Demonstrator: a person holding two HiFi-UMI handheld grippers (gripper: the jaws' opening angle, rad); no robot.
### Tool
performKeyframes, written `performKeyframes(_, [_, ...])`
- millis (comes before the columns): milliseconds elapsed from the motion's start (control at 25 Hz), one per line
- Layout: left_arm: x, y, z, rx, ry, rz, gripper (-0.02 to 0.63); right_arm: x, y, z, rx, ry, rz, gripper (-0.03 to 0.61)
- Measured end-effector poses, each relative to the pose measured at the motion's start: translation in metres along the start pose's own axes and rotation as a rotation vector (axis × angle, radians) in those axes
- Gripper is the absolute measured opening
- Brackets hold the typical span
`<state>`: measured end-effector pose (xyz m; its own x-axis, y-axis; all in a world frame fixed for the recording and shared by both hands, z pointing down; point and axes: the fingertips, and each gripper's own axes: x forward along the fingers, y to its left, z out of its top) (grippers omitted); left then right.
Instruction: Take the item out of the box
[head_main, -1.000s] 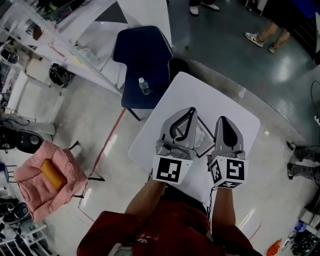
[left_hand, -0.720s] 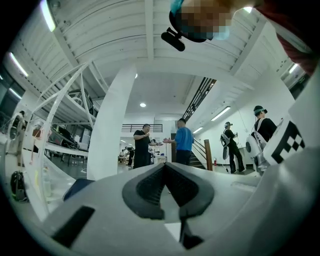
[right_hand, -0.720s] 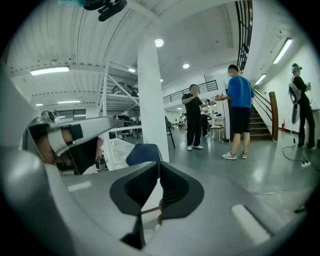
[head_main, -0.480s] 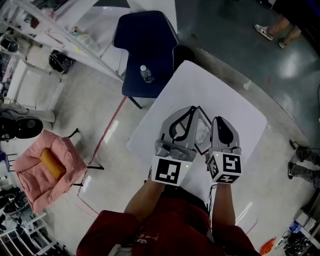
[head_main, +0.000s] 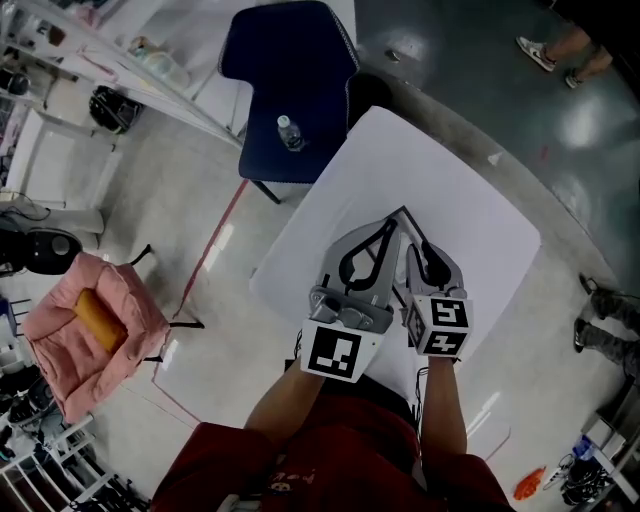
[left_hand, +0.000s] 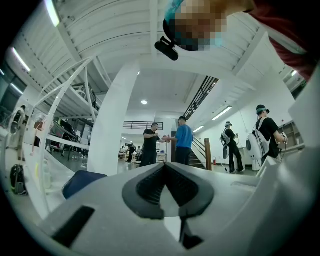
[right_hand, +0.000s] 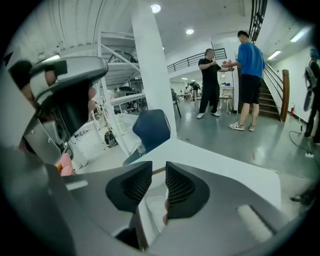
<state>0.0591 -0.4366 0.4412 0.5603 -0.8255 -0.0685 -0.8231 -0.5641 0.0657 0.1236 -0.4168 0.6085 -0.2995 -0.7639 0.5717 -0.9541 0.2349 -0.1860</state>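
Note:
On the white table (head_main: 450, 190) stands a small pale box (head_main: 399, 264) with dark edges, mostly hidden under both grippers. My left gripper (head_main: 388, 222) reaches level over the box's left side; its tips (left_hand: 165, 166) meet, shut, with nothing seen between them. My right gripper (head_main: 420, 248) tilts down into the box (right_hand: 149, 210). Its jaws have just been opening and now stand a narrow gap apart (right_hand: 159, 172), with nothing pinched between the pads. A small pinkish item (right_hand: 164, 212) shows low in the box beside the right pad.
A dark blue chair (head_main: 290, 80) with a water bottle (head_main: 288, 130) on its seat stands beyond the table's far left corner. A pink chair with an orange cushion (head_main: 95, 325) sits on the floor at left. Several people (right_hand: 240, 75) stand farther off.
Both grippers have sunk toward the box, the right one further and tipping downward. The right jaws went from closed to slightly apart.

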Motion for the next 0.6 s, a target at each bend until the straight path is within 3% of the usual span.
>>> performKeyframes(320, [0.003, 0.025, -0.021, -0.028, 0.016, 0.017, 0.002, 0.044, 0.003, -0.052, 0.009, 0.189, 0.020, 0.141])
performKeyframes(600, [0.010, 0.042, -0.040, -0.057, 0.037, 0.031, 0.002, 0.069, 0.004, -0.072, 0.012, 0.286, 0.018, 0.180])
